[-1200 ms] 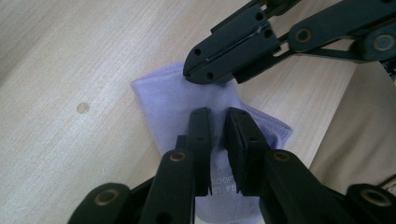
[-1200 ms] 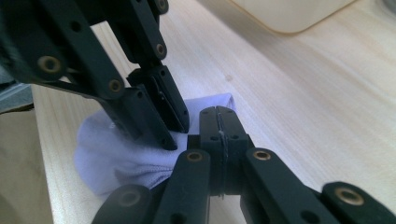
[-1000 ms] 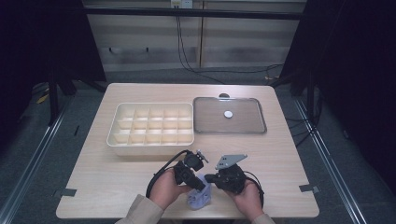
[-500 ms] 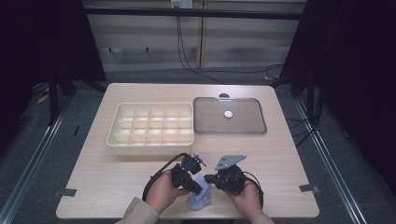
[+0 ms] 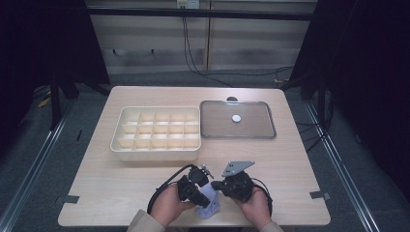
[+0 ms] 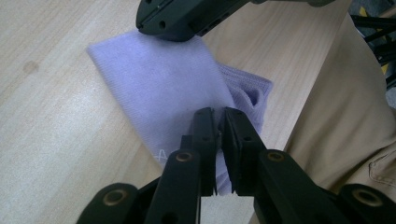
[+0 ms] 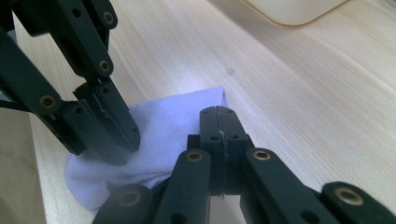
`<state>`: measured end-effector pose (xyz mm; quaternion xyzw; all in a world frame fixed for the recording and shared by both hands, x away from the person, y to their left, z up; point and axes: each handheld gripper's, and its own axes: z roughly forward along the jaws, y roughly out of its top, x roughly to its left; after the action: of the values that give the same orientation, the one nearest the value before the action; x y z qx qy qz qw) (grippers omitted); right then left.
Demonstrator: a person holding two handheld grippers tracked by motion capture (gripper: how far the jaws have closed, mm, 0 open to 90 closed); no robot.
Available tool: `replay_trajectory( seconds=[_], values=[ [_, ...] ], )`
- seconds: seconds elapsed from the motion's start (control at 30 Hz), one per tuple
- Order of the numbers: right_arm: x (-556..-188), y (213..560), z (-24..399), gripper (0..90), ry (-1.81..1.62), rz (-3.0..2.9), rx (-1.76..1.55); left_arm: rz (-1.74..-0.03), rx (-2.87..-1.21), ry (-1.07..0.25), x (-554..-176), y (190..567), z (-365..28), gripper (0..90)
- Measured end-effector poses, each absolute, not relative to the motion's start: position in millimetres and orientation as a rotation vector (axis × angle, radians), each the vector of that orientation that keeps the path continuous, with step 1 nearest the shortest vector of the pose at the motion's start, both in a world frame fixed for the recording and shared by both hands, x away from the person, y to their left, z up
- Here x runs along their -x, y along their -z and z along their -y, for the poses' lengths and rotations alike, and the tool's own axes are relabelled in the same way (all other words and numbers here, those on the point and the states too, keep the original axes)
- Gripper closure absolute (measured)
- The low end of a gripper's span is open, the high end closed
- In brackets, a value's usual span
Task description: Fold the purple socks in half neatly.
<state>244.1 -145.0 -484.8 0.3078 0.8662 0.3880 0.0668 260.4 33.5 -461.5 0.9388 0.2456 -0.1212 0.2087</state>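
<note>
Dark curtains and a grey floor surround one light wooden worktop (image 5: 121, 193), and everything happens at its near edge. One pale purple sock (image 5: 209, 202) lies there, right in front of the person, between both hands.

Left tongs (image 6: 217, 122) have just been closing, and the left gripper view shows them nearly together with a fold of the sock pinched between the pads, so they're gripping the sock on its cuff side. Right tongs (image 7: 218, 122) are fully clamped, pads meeting with no gap; in the right gripper view the tips sit on top of the sock's edge, and it looks like a thin bit of fabric is caught there, but honestly that can't be told for sure. From the left gripper view the right tongs press down at the sock's far corner.

Count-wise: two tongs, one sock, one cream divider box (image 5: 157, 134) with lots of small compartments, and one grey tray (image 5: 251, 130) just beside it with a single small white round thing (image 5: 236, 118) inside. Box and tray sit well away from the sock.
</note>
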Motion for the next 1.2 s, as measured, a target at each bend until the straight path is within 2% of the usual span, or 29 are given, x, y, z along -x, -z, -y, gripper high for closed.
replay_trajectory(
  seconds=[0.3,0.47,0.67,1.03,1.1,1.2],
  values=[
    [-244.6,485.5,146.1,90.0,-1.179,-2.608,-0.931,-0.671,-2.591,0.362,-255.3,453.6,-36.1,81.5],
    [-244.4,485.5,145.6,90.0,-1.178,-2.606,-0.920,-0.674,-2.599,0.369,-254.6,463.0,-36.3,82.5],
    [-244.5,485.8,146.7,90.0,-1.185,-2.594,-0.933,-0.710,-2.629,0.293,-263.2,461.7,-43.3,83.9],
    [-245.3,486.5,148.4,89.9,-1.192,-2.579,-0.957,-0.771,-2.621,0.297,-277.7,464.6,-53.7,83.1],
    [-245.0,486.4,148.8,89.9,-1.200,-2.578,-0.952,-0.774,-2.608,0.318,-277.1,462.6,-54.3,80.6],
    [-244.5,485.0,149.5,89.4,-1.201,-2.573,-0.949,-0.782,-2.574,0.326,-278.0,458.3,-56.2,71.7]
  ],
)
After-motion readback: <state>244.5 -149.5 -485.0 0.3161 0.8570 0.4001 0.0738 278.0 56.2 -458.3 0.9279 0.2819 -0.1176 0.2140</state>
